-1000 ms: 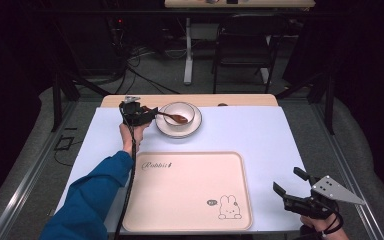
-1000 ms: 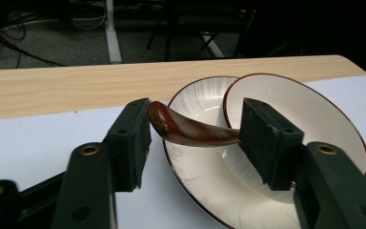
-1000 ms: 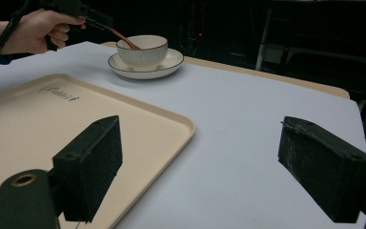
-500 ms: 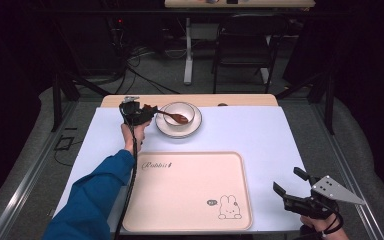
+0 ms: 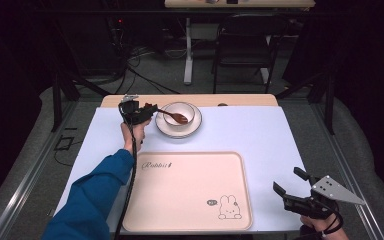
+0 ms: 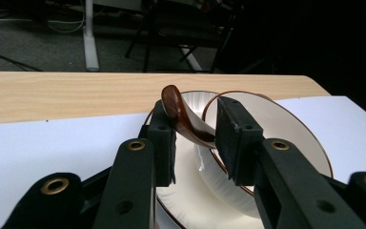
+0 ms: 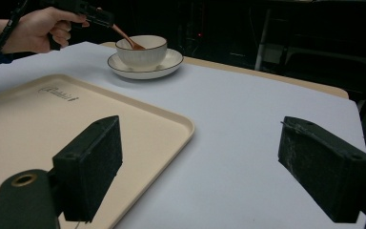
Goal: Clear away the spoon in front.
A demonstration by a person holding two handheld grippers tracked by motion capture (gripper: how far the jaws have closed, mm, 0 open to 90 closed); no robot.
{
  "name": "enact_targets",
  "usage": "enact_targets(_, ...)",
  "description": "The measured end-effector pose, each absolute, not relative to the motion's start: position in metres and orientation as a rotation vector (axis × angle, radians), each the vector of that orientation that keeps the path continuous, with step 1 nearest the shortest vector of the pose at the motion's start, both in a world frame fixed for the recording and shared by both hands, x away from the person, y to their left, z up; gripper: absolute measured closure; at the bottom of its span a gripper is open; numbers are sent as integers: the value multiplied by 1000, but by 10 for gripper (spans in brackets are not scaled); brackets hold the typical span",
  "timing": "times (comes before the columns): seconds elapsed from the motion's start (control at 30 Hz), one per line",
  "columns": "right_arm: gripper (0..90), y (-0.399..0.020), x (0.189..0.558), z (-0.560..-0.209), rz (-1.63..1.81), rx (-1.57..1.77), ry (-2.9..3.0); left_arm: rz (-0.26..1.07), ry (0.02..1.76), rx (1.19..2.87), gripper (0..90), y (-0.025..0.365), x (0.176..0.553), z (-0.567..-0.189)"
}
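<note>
A white bowl (image 5: pixel 185 109) stands on a white saucer (image 5: pixel 179 131) at the table's far middle. A brown spoon (image 5: pixel 174 116) lies with its scoop in the bowl and its handle sticking out to the left. My left gripper (image 5: pixel 149 110) is at that handle; in the left gripper view its jaws are closed on the spoon handle (image 6: pixel 190 125), which crosses slantwise between the pads (image 6: pixel 164 143). My right gripper (image 5: pixel 287 181) hovers open near the table's front right corner, its jaws wide apart with nothing between them (image 7: pixel 200 162).
A large cream tray (image 5: pixel 190 190) with a rabbit print lies at the front middle on the white table cover (image 5: pixel 260 135). A wooden table edge (image 5: pixel 240 100) runs behind the saucer. A black chair (image 5: pixel 245 35) and desk legs stand beyond the table.
</note>
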State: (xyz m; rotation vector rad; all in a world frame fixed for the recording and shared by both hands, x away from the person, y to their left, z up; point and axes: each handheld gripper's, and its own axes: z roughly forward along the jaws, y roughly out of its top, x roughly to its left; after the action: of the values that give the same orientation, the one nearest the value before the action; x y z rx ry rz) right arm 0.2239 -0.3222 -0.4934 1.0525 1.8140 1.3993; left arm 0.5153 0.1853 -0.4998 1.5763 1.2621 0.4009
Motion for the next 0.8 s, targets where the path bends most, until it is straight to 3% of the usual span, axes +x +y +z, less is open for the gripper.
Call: enact_targets(0.8,140,-322,224,-493,1396,1049,1818,341,1194,1507,836,183,510,-486)
